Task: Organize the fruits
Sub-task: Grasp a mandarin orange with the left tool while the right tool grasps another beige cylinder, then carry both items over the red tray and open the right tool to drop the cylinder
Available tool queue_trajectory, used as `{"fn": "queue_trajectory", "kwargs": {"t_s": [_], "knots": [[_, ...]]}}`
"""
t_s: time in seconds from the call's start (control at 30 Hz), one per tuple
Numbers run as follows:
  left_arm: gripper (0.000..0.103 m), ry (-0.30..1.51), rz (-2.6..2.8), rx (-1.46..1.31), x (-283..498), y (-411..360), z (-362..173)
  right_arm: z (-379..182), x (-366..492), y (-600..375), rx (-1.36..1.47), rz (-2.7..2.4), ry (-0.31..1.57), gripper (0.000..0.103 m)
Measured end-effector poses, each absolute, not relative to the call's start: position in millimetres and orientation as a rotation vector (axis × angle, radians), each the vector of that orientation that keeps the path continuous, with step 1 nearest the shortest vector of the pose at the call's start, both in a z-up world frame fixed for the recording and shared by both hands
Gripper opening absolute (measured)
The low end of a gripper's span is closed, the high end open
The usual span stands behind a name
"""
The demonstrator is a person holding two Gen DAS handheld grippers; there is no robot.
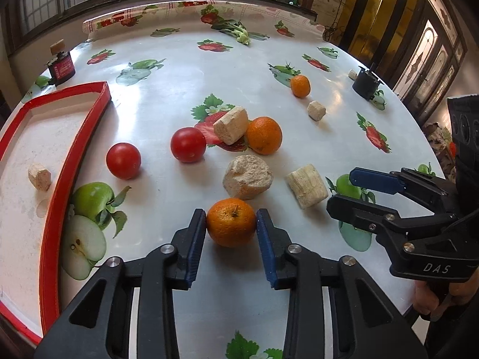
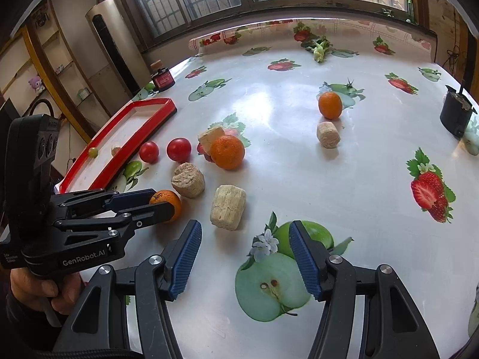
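My left gripper (image 1: 231, 215) is shut on an orange mandarin (image 1: 231, 222) at table level; it also shows in the right wrist view (image 2: 166, 204). A second mandarin (image 1: 264, 135) lies mid-table beside a beige block (image 1: 231, 124). A third mandarin (image 1: 300, 85) lies farther back. Two red tomatoes (image 1: 123, 160) (image 1: 188, 144) sit near the red-rimmed tray (image 1: 73, 161) at the left. My right gripper (image 2: 244, 252) is open and empty over a printed apple, right of the left gripper.
Beige blocks lie about: one (image 1: 248, 176) just beyond the held mandarin, one (image 1: 307, 185) to its right, one (image 1: 316, 110) farther back, one (image 1: 39, 176) in the tray. A black pot (image 1: 366, 83) stands far right, a red-labelled jar (image 1: 61, 68) far left, greens (image 1: 236, 30) at the back.
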State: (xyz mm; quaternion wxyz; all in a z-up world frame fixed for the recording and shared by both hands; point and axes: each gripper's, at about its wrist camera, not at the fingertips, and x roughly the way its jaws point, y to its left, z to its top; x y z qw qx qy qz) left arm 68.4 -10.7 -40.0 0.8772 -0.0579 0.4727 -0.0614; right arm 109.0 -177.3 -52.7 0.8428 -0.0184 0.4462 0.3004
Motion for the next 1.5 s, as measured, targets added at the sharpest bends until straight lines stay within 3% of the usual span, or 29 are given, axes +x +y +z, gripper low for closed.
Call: {"fn": "queue_trajectory", "kwargs": {"t_s": [0.13,0.2,0.27,1.5], "knots": [[0.031,0.987,-0.14,-0.151,66,-1,-41,-60,117,-158,-0.085,0.637,0.954,0.062],[0.031,0.982,-0.139,-0.155,65,2,-41,-65,120,-151,-0.104,0.639,0.969,0.054],[0.03,0.978,-0.141,-0.159,64,4,-41,-70,122,-148,-0.107,0.647,0.989,0.031],[0.029,0.824,0.086,-0.212,-7,96,10,-17,87,-85,-0.145,0.808,0.875,0.03]]}}
